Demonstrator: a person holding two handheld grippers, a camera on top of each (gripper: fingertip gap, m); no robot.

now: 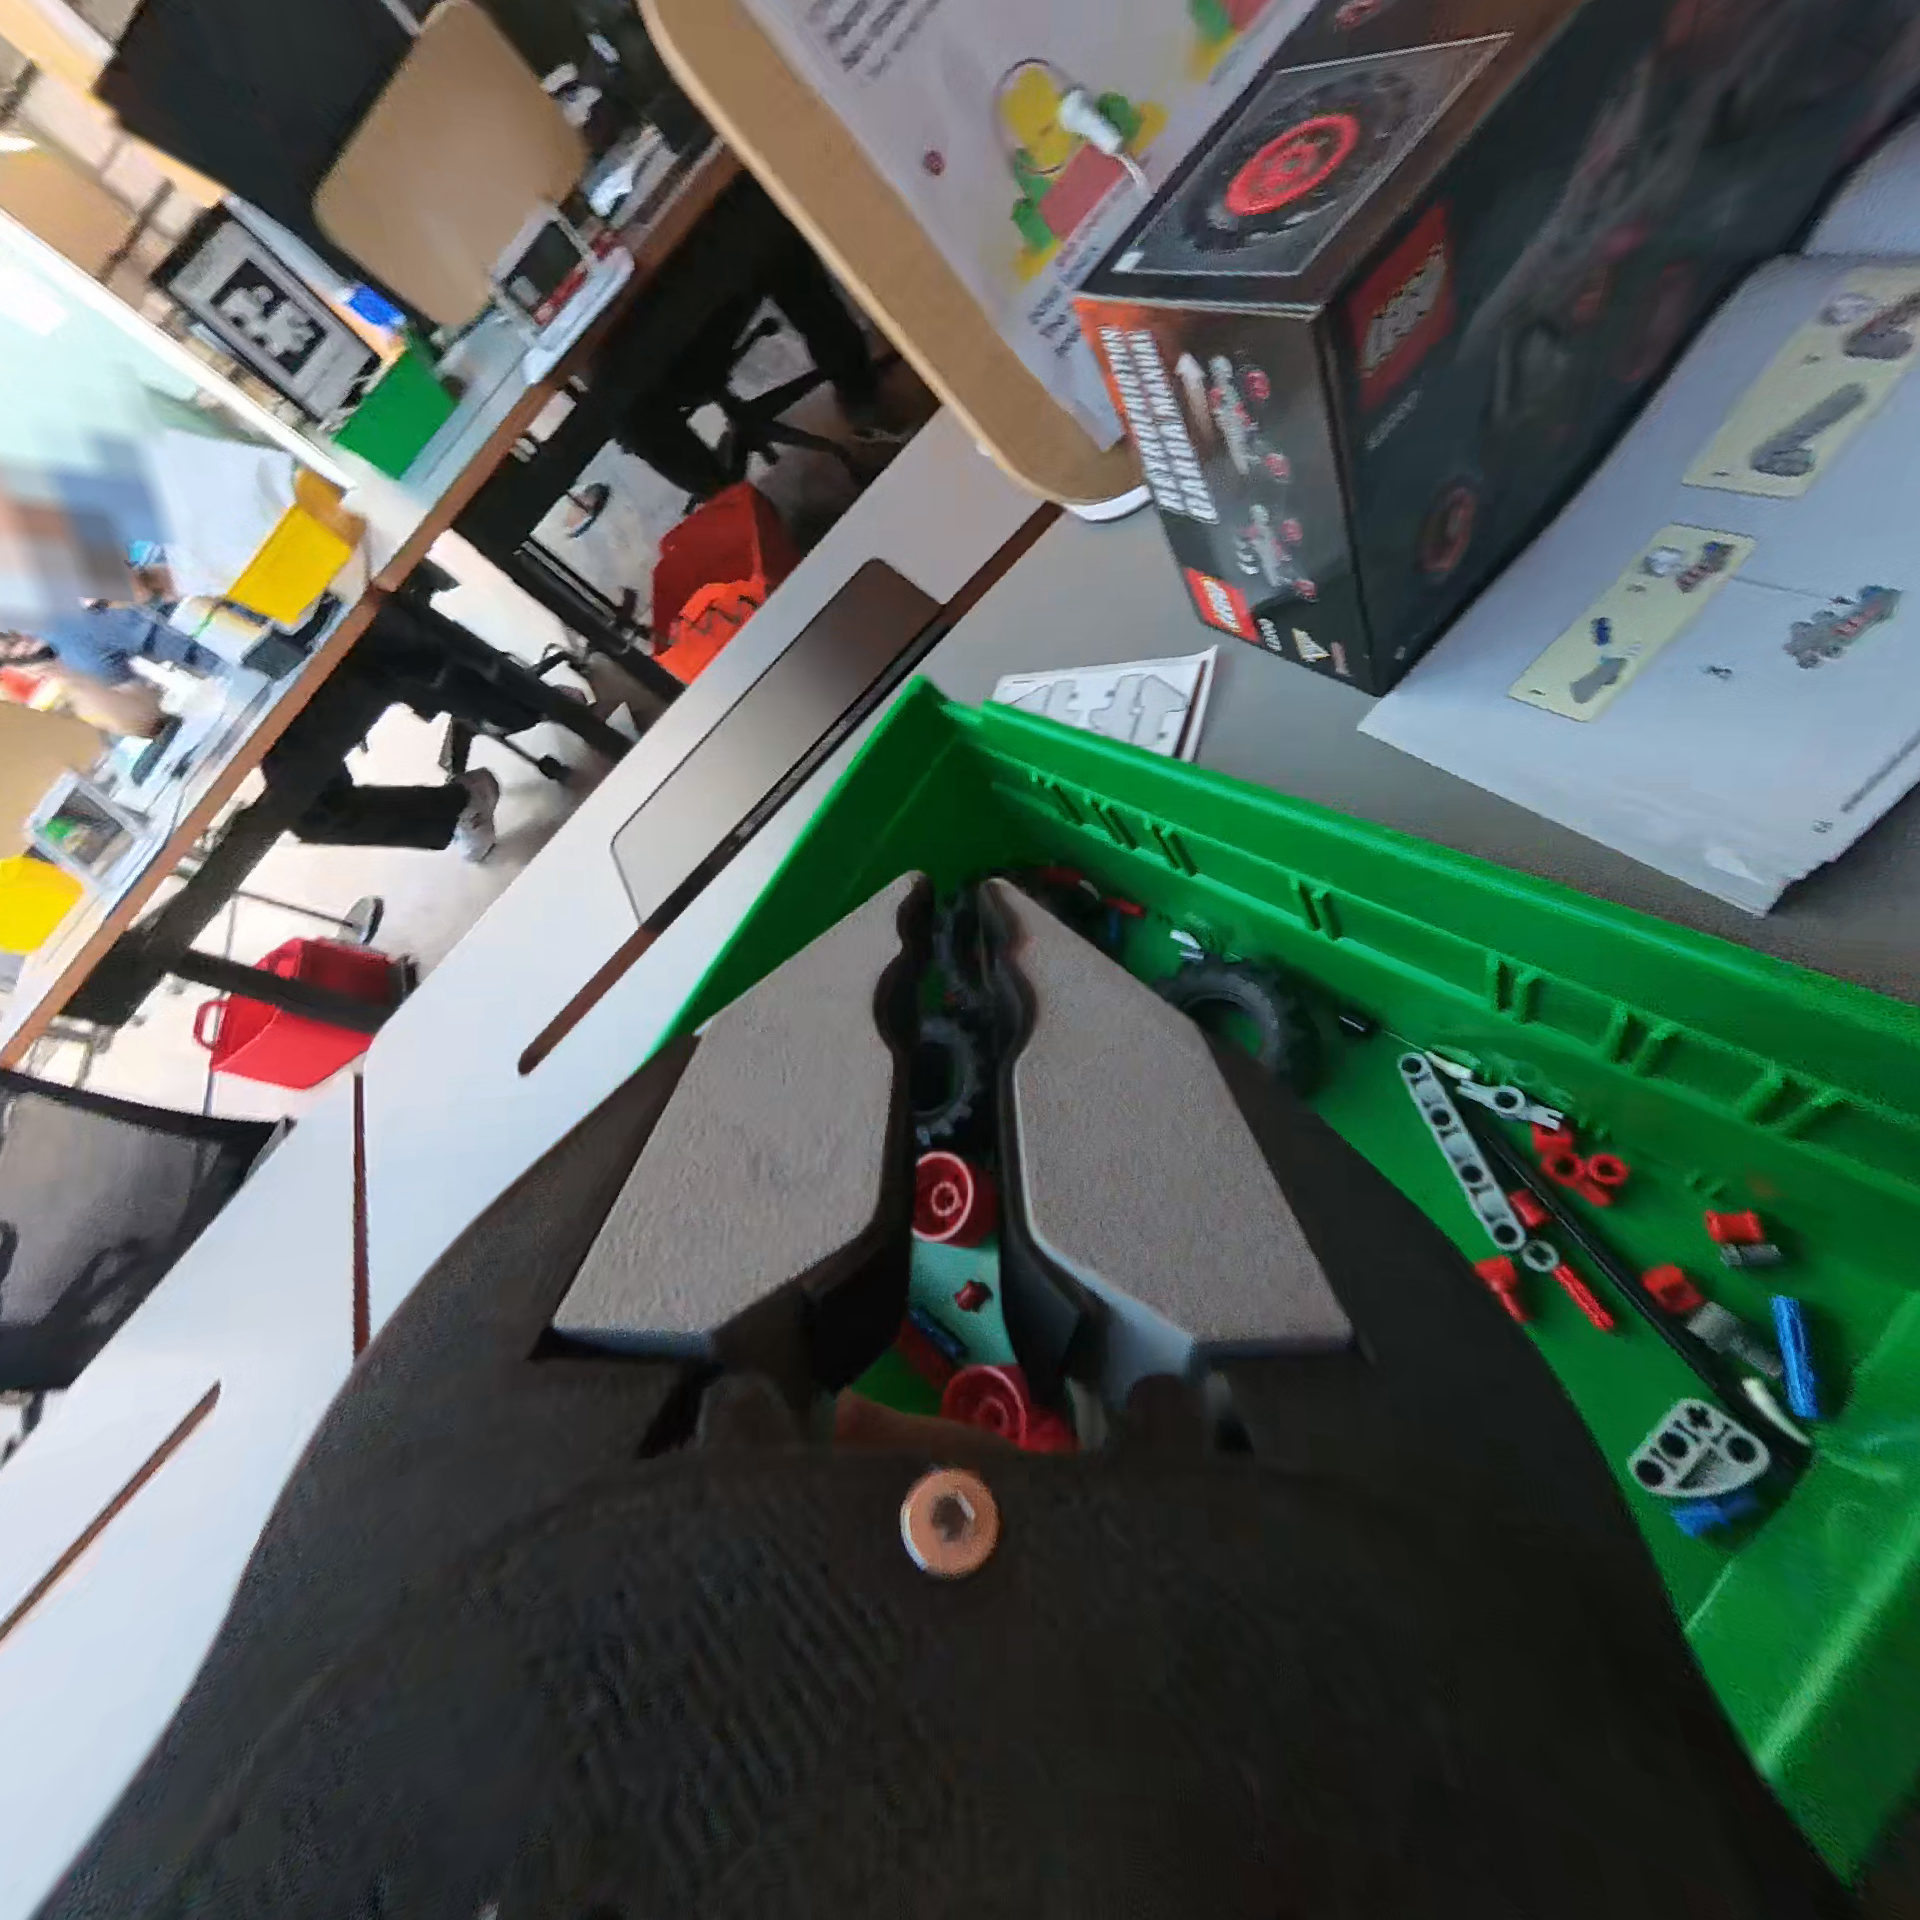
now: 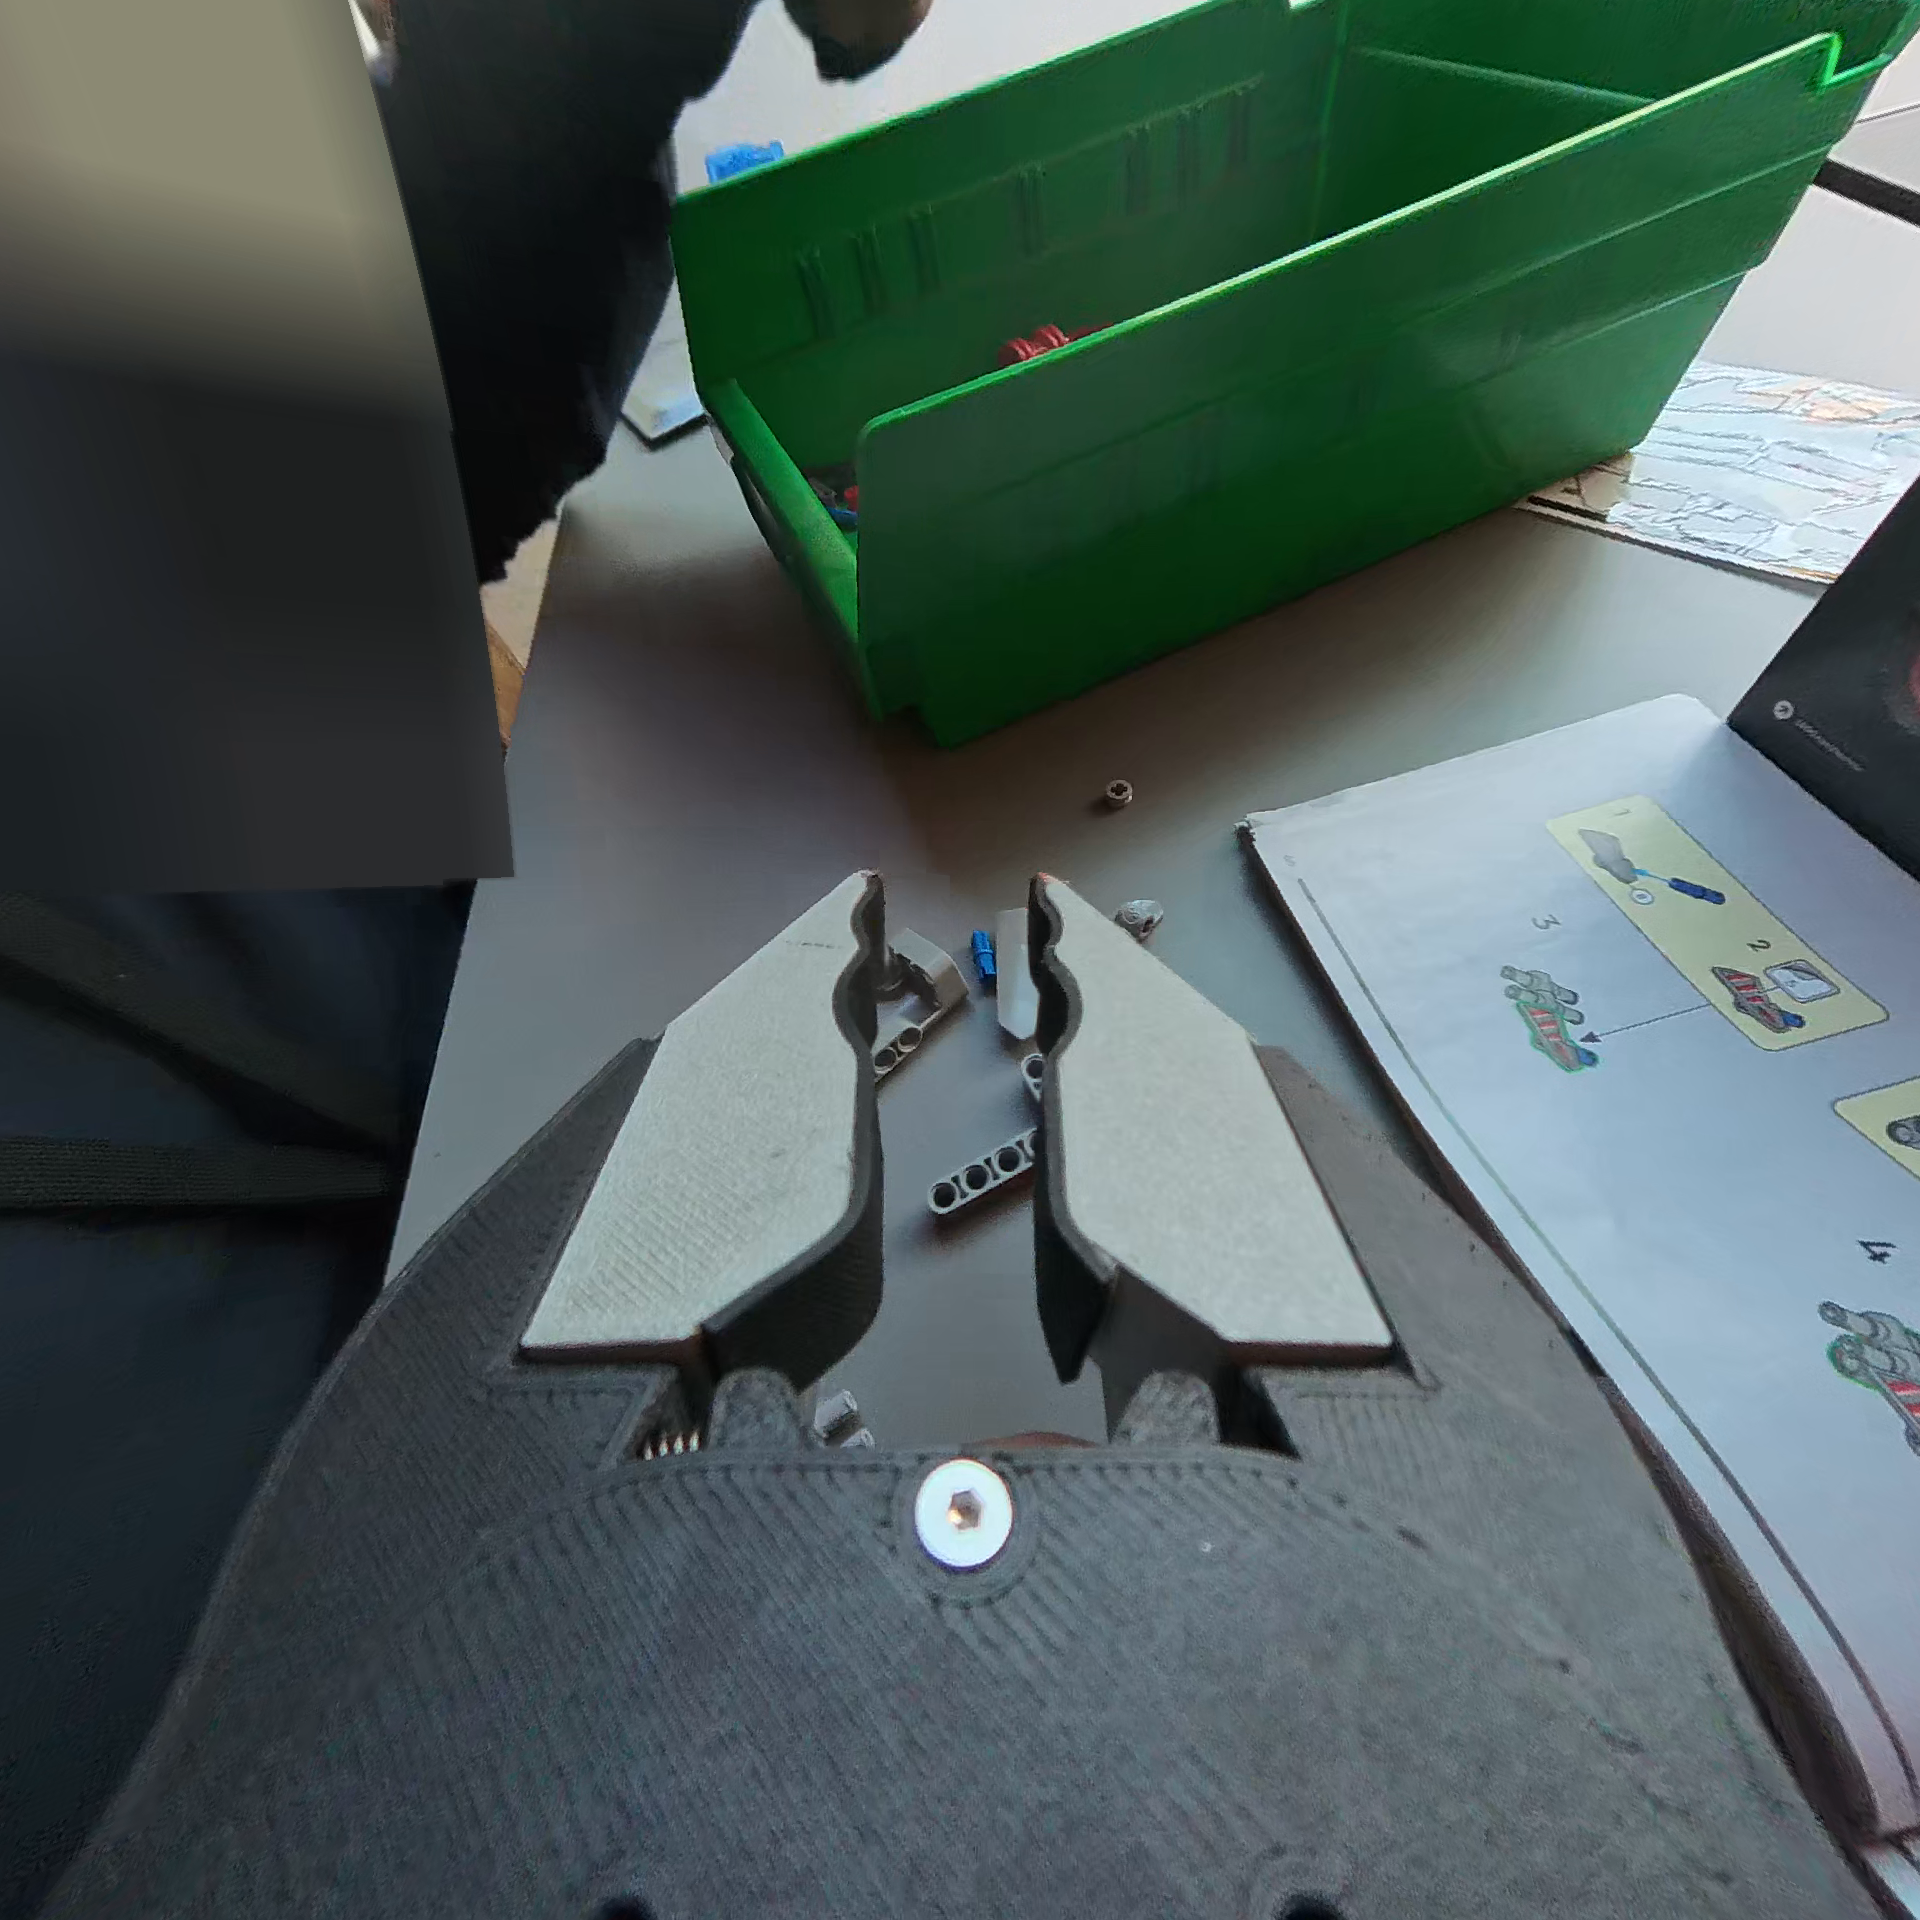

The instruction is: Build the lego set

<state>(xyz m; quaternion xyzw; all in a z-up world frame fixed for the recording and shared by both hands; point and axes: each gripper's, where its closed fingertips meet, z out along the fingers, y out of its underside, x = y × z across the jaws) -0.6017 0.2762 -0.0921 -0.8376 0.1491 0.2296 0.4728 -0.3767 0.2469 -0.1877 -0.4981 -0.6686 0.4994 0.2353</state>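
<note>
The left gripper (image 1: 954, 894), jaws narrowed to a slit and clasping nothing I can see, is hanging over the green plastic parts bin (image 1: 1351, 914), above black rubber tyres (image 1: 948, 1070) and red wheel hubs (image 1: 943, 1195). This looks like part-picking, and the next move calls for lowering onto one piece. The right gripper (image 2: 956, 883), jaws parted and empty, is hovering over loose grey perforated beams (image 2: 982, 1179) and a small blue pin (image 2: 983, 951) on the grey table (image 2: 727, 748), beside the open instruction booklet (image 2: 1507, 1195).

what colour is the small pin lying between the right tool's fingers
Blue; the small pin lies on the table, clearest in the right wrist view.
</note>
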